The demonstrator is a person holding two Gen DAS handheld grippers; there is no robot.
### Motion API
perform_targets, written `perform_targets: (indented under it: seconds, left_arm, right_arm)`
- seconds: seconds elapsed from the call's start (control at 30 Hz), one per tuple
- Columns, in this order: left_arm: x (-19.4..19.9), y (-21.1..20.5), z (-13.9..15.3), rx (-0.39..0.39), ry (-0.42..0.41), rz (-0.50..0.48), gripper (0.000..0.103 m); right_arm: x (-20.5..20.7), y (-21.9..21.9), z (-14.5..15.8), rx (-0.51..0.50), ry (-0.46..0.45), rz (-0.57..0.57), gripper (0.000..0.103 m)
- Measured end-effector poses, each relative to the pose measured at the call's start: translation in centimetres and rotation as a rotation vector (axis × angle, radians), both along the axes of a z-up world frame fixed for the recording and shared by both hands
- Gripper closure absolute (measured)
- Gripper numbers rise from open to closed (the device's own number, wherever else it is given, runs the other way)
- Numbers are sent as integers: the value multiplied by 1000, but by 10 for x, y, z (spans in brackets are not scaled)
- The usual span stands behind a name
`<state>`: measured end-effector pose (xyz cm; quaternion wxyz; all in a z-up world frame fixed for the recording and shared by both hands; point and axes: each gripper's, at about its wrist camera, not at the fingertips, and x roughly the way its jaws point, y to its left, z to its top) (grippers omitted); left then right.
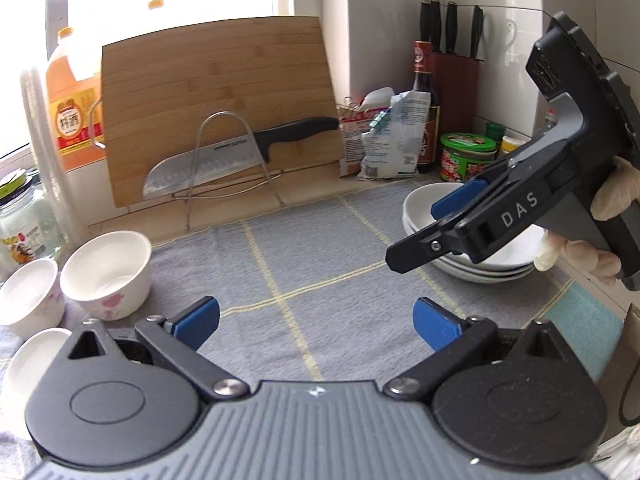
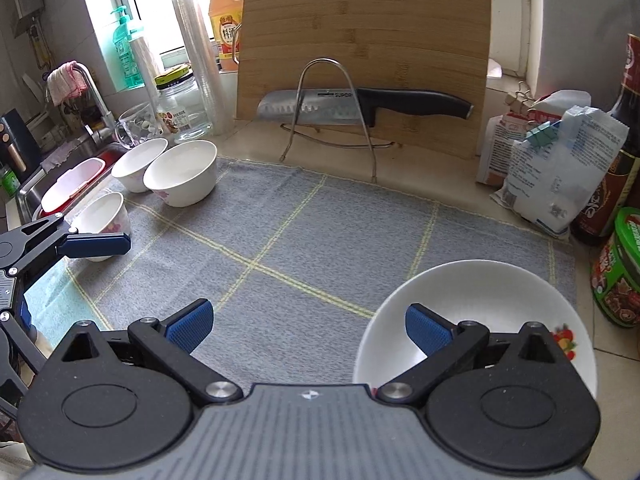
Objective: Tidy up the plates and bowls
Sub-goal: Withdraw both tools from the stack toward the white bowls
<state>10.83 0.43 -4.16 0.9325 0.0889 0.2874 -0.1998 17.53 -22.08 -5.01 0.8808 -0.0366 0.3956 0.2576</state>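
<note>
Two grippers over a grey checked cloth on the counter, both with jaws spread and nothing between the pads. Left gripper hovers low above the cloth near its front edge. Right gripper sits at the right side of the cloth; its right finger hangs over the rim of the top bowl in a stack. Left wrist view shows that stack as several nested white bowls, with the right gripper reaching into the uppermost, one blue pad inside the bowl; contact with the bowl cannot be judged. A gloved hand grips its handle. Three small white bowls with pink floral print stand at the cloth's left edge, two just beside each other at the back, the third nearer the front, next to the left gripper. Behind the cloth a bamboo board leans on a wire rack, a black-handled knife lying across the rack. Bags, a sauce bottle, a green-lidded jar and a knife block crowd the right back corner. Sink to the far left.
</note>
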Motion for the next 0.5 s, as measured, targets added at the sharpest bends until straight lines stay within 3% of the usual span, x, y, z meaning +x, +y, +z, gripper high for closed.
perform_targets:
  seconds: [0.5]
  left_arm:
    - [-18,127,-3,7,36,135,1]
  right_arm:
    - [-19,140,-22,-76,-33,145,0]
